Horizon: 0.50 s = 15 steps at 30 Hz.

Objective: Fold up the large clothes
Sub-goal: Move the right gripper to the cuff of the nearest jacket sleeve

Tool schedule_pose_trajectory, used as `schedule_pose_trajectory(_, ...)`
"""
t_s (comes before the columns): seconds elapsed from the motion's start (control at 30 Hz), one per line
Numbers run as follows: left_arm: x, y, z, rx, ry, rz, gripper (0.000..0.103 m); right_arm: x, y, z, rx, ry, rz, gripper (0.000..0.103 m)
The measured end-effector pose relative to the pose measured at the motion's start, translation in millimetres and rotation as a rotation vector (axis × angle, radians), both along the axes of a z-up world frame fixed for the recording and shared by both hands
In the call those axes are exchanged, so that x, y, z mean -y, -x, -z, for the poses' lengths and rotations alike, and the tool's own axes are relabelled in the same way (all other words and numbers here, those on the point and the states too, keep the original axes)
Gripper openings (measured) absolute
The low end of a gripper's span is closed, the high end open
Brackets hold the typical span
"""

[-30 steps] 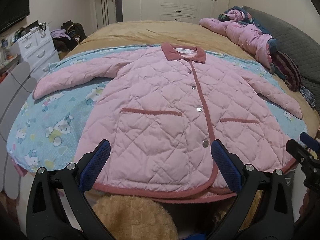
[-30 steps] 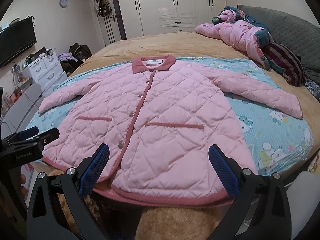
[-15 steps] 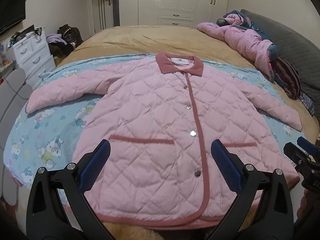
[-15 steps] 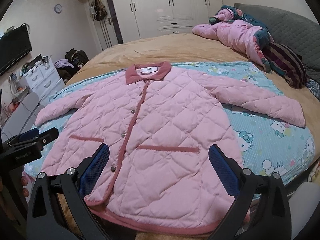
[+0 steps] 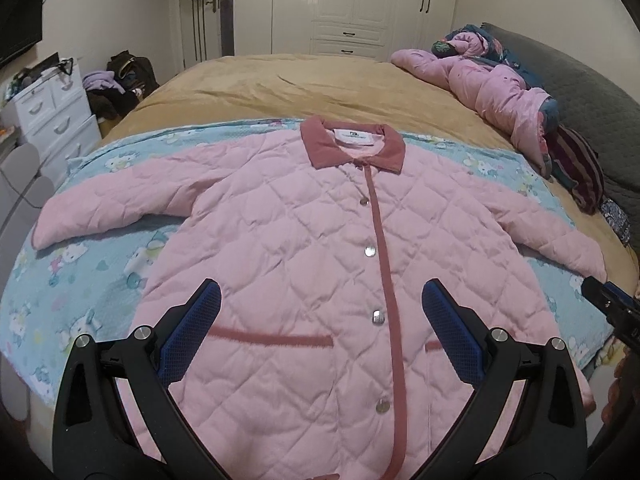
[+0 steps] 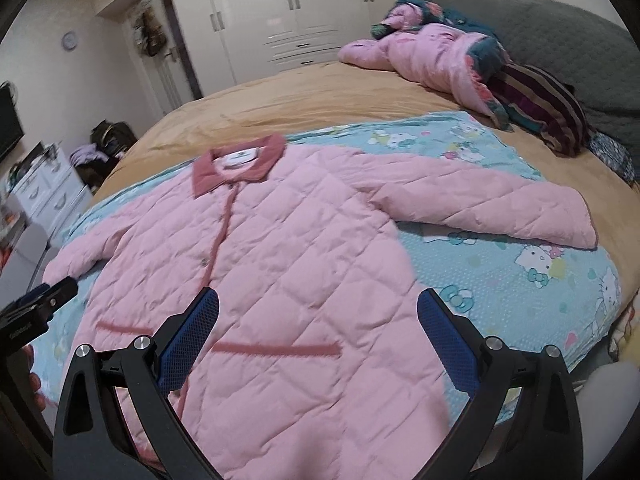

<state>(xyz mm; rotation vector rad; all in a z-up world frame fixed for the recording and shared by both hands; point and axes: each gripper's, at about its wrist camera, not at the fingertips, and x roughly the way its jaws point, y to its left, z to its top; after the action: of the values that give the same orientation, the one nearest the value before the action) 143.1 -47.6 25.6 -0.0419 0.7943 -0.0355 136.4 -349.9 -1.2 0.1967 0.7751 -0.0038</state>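
Left gripper (image 5: 320, 320): blue-padded fingers (image 5: 192, 332) spread wide, holding nothing, above the near front panel of the pink quilted jacket (image 5: 304, 248). Right gripper (image 6: 318, 324): fingers spread wide, empty, over the jacket's right side near its pocket trim (image 6: 276, 349). The jacket lies flat, buttoned, sleeves out, collar (image 5: 352, 148) far, on a blue cartoon-print sheet (image 6: 520, 280) covering the bed (image 5: 304, 84).

Ahead of you a blue cartoon-cat sheet (image 5: 72, 276) lies across the bed's tan cover (image 5: 304, 84). At the bed's far right you see a crumpled pink coat (image 6: 424, 60) beside a striped garment (image 6: 540, 108) and a grey headboard (image 6: 560, 36). White wardrobes (image 5: 348, 4) line the back wall, with a white drawer unit (image 5: 52, 112) on your left.
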Motion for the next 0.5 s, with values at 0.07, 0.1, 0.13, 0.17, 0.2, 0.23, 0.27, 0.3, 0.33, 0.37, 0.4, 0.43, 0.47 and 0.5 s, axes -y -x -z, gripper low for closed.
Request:
schedule_pose_trajectory(0.07,2.4,-10.1,-0.6,0.004,0.002,0.001,0.094,8.3,-7.1,1.3,-0.002,-0.001,0.02,0.099)
schedule_pose_trajectory(0.1,3.8,-15.4,-0.6,0.004,0.002,0.001,0.094,14.7,-13.0,3.0,-0.009,-0.005,0.035,0.099)
schedule_pose_trajectory(0.13,4.3,-19.1,-0.5,0.002,0.004,0.001,0.094,18.6,-16.0,3.9,-0.013,-0.01,0.042,0.099)
schedule_pose_trajectory(0.17,6.2,-26.6,-0.3,0.001,0.004,-0.001,0.094,24.1,-20.5,5.5,-0.018,-0.018,0.055,0.099)
schedule_pose_trajectory(0.2,7.2,-30.9,0.0,0.0,0.003,-0.004,0.094,28.6,-24.1,6.9,-0.021,-0.023,0.066,0.099)
schedule_pose_trajectory(0.23,8.2,-35.9,0.3,0.0,0.003,-0.006,0.094,33.6,-28.4,8.7,-0.025,-0.027,0.076,0.099)
schedule_pose_trajectory(0.27,9.5,-42.6,1.1,-0.004,0.006,-0.006,0.094,37.9,-32.6,10.2,-0.03,-0.025,0.088,0.099)
schedule_pose_trajectory(0.3,11.1,-48.0,1.6,-0.007,0.01,-0.004,0.094,41.4,-36.2,11.6,-0.033,-0.026,0.095,0.099)
schedule_pose_trajectory(0.33,12.2,-51.5,2.3,-0.008,0.011,-0.003,0.094,45.7,-40.5,13.6,-0.038,-0.027,0.104,0.099)
schedule_pose_trajectory(0.37,14.8,-57.5,3.4,-0.011,0.009,0.0,0.094,49.2,-43.7,15.0,-0.043,-0.029,0.112,0.099)
schedule_pose_trajectory(0.4,16.7,-61.2,4.1,-0.015,0.007,0.005,0.094,54.3,-48.7,17.7,-0.051,-0.039,0.121,0.099)
schedule_pose_trajectory(0.43,18.5,-65.7,5.5,-0.02,0.006,0.011,0.094,59.6,-53.6,20.7,-0.062,-0.054,0.133,0.099)
schedule_pose_trajectory(0.47,21.3,-71.6,6.8,-0.027,0.005,0.015,0.094,65.6,-58.5,23.8,-0.073,-0.074,0.144,0.099)
schedule_pose_trajectory(0.5,23.9,-77.4,8.2,-0.032,0.005,0.02,0.094,69.8,-62.1,25.8,-0.078,-0.091,0.149,0.099)
